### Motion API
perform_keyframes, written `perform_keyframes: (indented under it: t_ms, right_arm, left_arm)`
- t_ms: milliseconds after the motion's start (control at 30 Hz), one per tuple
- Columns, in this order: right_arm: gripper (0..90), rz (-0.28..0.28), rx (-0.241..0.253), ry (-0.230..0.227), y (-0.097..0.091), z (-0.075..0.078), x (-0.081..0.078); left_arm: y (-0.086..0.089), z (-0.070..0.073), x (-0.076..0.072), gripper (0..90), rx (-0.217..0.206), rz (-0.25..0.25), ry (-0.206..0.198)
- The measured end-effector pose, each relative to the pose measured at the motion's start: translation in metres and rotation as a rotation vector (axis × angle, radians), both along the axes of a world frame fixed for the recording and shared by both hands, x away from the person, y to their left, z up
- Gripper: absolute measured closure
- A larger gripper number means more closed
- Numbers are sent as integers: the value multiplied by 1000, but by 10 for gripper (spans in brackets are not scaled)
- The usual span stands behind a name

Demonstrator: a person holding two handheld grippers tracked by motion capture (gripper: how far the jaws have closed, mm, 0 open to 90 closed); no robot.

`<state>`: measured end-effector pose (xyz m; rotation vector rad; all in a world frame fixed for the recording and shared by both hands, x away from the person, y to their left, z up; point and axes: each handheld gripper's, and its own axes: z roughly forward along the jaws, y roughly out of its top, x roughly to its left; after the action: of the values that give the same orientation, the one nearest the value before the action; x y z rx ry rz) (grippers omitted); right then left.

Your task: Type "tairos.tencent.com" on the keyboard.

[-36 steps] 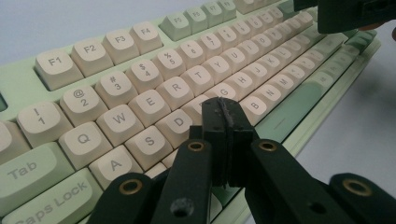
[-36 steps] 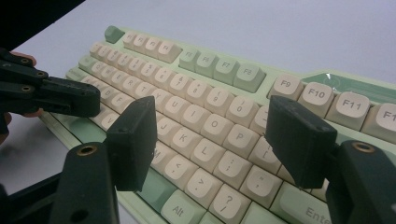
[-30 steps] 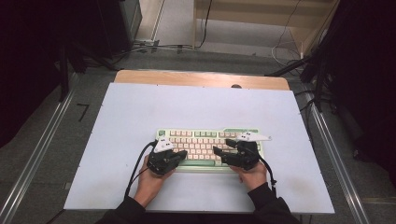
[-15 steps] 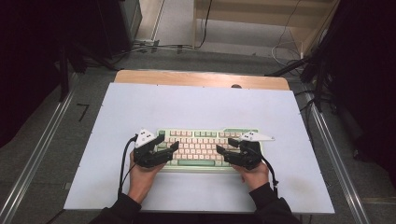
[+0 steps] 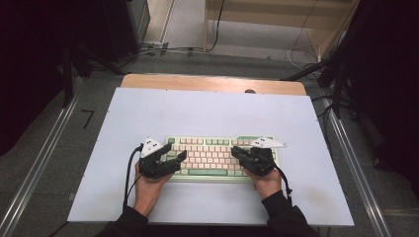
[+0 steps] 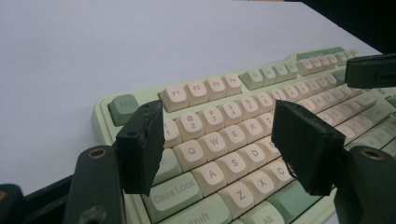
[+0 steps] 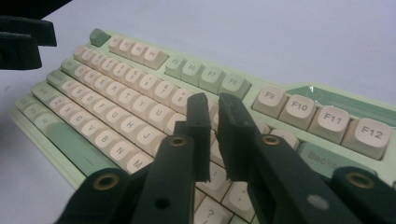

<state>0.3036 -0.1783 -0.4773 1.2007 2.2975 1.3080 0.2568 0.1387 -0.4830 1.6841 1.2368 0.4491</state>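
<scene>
Now the right tongs (image 7: 214, 140) have just closed – empty – over the keyboard (image 5: 212, 155), probably to press a key; left tongs (image 6: 224, 144), moved leftward, stand open.

A recording station in a lab or workshop room, seen from above.

A bench (image 5: 148, 113) with a pale blue top and a bare wooden edge at its far side stands on a grey floor (image 5: 49, 163), flanked by metal rails (image 5: 353, 168) on both sides. Loose cables (image 5: 168, 48) trail across the floor behind it, past a light wooden frame (image 5: 276, 22) and dark equipment (image 5: 118, 24) set against black curtains (image 5: 390, 74). On the bench lies a single green and cream keyboard (image 5: 207, 157), with the surface around it bare, as on a test rig rather than a working desk.
</scene>
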Motion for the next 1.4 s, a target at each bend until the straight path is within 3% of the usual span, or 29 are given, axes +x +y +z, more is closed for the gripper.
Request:
perform_keyframes:
  t_ms: [167, 667, 1400]
  right_arm:
    - [874, 13, -17, -5, 6, -1, 3]
    - [875, 24, -34, 4, 12, -3, 7]
    - [874, 30, -97, 35, 22, -11, 10]
  left_arm:
    - [1, 0, -2, 352, 6, 5, -1]
    - [4, -1, -4, 364, 10, 10, 3]
    - [3, -2, -4, 372, 7, 0, 13]
